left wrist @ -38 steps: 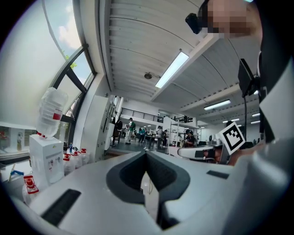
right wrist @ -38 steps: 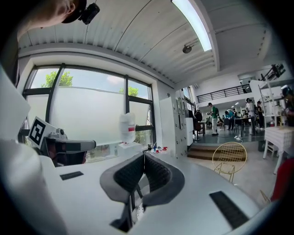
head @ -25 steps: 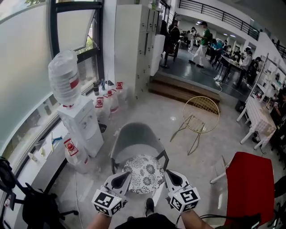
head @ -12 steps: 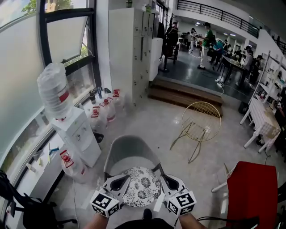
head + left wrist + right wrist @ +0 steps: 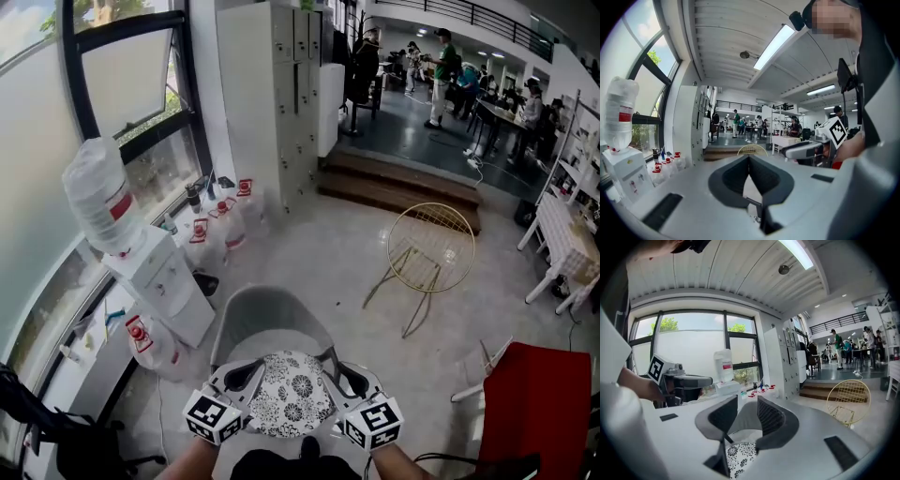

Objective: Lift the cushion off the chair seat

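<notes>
Both tools closer in than a second earlier, flanking the floral cushion (image 5: 286, 394) on the grey chair (image 5: 267, 319), left tool (image 5: 246, 373) shut and empty, right tool (image 5: 345, 377) just opening, narrowly apart, cushion edge low between its jaws.

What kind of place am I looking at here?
Probably a shared office or workshop, seen from a lounge corner: a water dispenser with spare bottles stands by the big window, tall white lockers line the wall, and people work at tables beyond the steps.
</notes>
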